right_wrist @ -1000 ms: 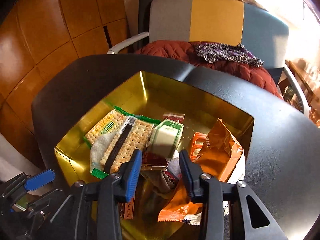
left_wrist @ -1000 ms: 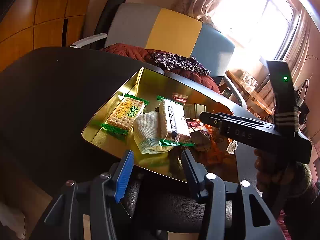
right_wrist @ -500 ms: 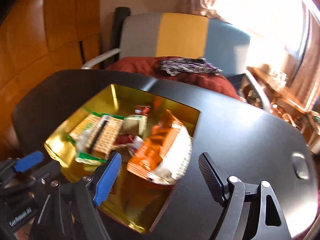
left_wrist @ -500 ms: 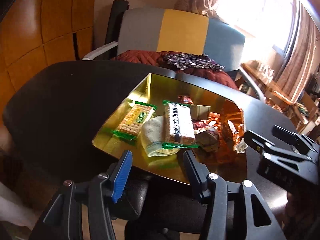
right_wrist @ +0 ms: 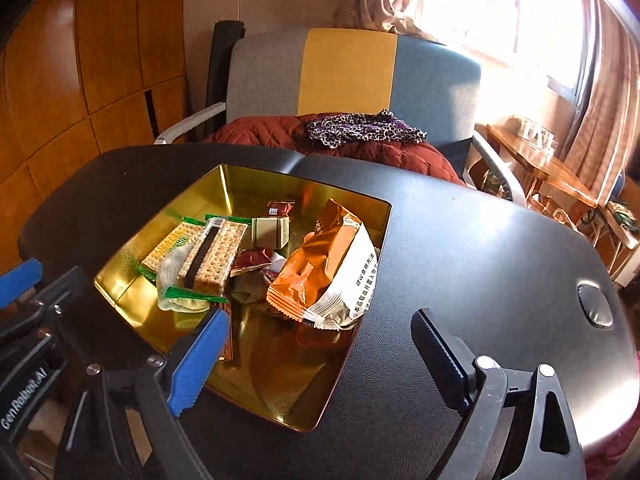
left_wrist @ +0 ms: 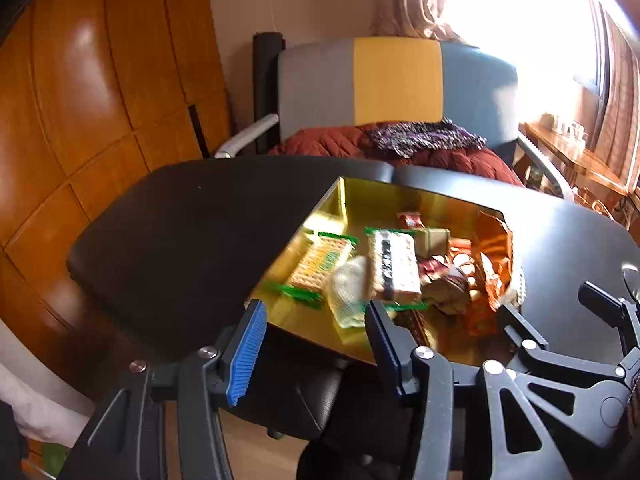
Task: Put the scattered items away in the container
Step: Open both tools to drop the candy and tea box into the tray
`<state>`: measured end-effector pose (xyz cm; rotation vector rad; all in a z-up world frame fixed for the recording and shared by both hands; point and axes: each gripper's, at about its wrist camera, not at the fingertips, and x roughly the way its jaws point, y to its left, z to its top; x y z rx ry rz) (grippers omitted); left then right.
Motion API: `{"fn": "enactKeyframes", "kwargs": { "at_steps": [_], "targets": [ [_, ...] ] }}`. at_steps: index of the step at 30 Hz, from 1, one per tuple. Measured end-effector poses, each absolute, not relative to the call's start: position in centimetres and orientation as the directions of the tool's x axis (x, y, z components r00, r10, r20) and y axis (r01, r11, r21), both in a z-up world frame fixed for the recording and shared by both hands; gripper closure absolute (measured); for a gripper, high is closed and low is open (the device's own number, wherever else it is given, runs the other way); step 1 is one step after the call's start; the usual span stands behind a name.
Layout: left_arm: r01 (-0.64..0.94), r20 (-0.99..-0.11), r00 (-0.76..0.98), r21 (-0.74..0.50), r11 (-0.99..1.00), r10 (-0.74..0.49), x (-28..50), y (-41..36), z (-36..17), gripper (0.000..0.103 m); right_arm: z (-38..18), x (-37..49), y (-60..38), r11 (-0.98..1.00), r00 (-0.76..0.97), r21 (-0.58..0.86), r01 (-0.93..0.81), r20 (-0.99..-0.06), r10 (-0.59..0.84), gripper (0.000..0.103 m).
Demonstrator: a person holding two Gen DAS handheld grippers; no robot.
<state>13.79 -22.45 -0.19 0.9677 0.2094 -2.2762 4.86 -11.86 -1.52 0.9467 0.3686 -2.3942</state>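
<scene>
A gold metal tin sits on a black table, seen from two handheld grippers. In the right-wrist view the tin fills the area from 9 o'clock to the centre. Inside it lie two cracker packs in clear wrap with green ends, a small pale box, a few dark red sweets and an orange snack bag leaning against the tin's wall at about 3 o'clock of the tin, its white back spilling over the rim.

The right gripper hangs at 6 o'clock, jaws spread wide and holding nothing. The left gripper, low in its own view, is also parted and empty.

No loose item shows on the bare table, so the tidying looks nearly finished. The orange snack bag is probably light, crinkly and slippery — its contents likely fragile. If it needs nudging in, pinching the crimped seam at its lower edge seems safest, not the puffed middle.
</scene>
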Motion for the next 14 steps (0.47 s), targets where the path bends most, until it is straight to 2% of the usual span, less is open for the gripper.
{"fn": "enactKeyframes", "kwargs": {
  "at_steps": [14],
  "targets": [
    [0.607,-0.714,-0.519,0.079,-0.790,-0.470,13.16,-22.48,-0.98,0.061,-2.04,4.90,-11.60,-0.831,-0.613,-0.058,0.553,-0.704,-0.358,0.005]
  ]
}}
